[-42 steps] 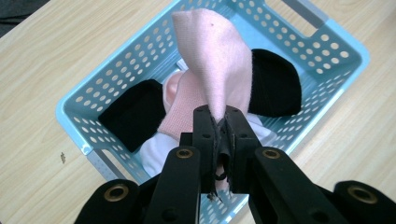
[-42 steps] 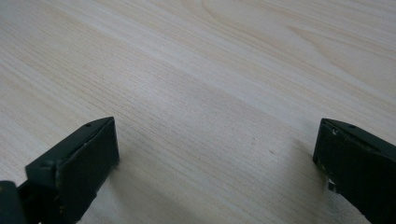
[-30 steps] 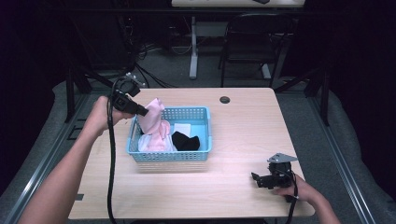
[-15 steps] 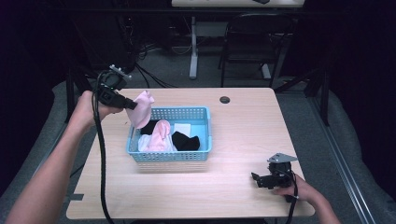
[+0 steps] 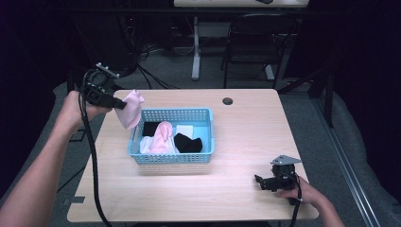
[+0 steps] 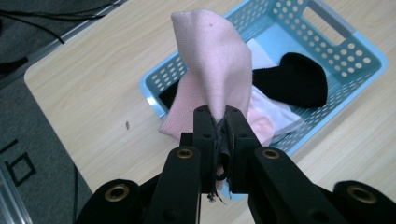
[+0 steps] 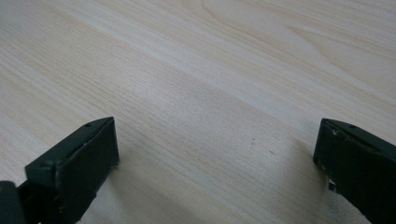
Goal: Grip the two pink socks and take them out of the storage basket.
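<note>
pinching the pink sock in our left gripper, we hang it beyond the basket's left rim; our right gripper rests spread, well apart.

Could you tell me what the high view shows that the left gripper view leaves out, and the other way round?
The high view alone takes in the whole table, the right gripper resting open near its front edge, both forearms, and a chair on the floor beyond. The left gripper view alone gives the close detail: the left gripper with its jaws shut on a corner of the pink sock, plus frayed threads between them. Both share the sock hanging lifted, and the blue basket holding black, white and pink items.
</note>
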Demonstrator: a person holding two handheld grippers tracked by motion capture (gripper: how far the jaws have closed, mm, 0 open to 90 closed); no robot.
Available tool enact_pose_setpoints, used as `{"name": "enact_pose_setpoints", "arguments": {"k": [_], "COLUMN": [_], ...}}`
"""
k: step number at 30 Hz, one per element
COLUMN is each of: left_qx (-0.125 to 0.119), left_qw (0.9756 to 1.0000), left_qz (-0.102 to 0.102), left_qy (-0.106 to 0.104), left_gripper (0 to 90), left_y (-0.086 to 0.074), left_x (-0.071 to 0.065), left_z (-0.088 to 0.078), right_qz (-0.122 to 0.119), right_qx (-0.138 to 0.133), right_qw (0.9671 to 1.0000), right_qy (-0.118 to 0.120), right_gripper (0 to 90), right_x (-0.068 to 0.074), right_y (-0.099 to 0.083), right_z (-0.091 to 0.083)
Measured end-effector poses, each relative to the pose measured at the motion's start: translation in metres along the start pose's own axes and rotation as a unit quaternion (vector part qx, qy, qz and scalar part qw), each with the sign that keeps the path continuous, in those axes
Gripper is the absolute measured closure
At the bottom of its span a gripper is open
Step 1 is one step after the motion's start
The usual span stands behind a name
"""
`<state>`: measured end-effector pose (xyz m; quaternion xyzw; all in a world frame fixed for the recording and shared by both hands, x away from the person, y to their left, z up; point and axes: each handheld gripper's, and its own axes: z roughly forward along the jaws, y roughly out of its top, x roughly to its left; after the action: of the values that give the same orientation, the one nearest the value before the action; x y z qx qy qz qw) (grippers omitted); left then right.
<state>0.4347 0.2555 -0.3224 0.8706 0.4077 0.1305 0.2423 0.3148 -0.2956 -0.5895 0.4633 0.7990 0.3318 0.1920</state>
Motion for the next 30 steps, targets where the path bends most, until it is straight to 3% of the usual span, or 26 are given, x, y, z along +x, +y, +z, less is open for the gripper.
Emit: {"name": "enact_pose_setpoints", "arguments": {"k": [12, 20, 30], "left_qx": [0.013, 0.034, 0.053], "left_qw": [0.9995, 0.998, 0.9965], "left_qz": [-0.02, -0.045, -0.058], "left_qy": [0.021, 0.028, 0.029], "left_gripper": [84.8, 84.9, 84.9], "left_y": [-0.018, -0.037, -0.048], "left_x": [0.019, 0.038, 0.047], "left_z": [-0.011, -0.001, 0.01], "right_qz": [0.0, 0.0, 0.0], "right_qx": [0.0, 0.0, 0.001], "right_qw": [1.0, 1.0, 1.0], "right_qy": [0.0, 0.0, 0.0], "right_gripper": [0.0, 0.0, 0.0], "right_x": [0.0, 0.0, 0.0], "right_y": [0.0, 0.0, 0.0], "right_z": [0.0, 0.0, 0.0]}}
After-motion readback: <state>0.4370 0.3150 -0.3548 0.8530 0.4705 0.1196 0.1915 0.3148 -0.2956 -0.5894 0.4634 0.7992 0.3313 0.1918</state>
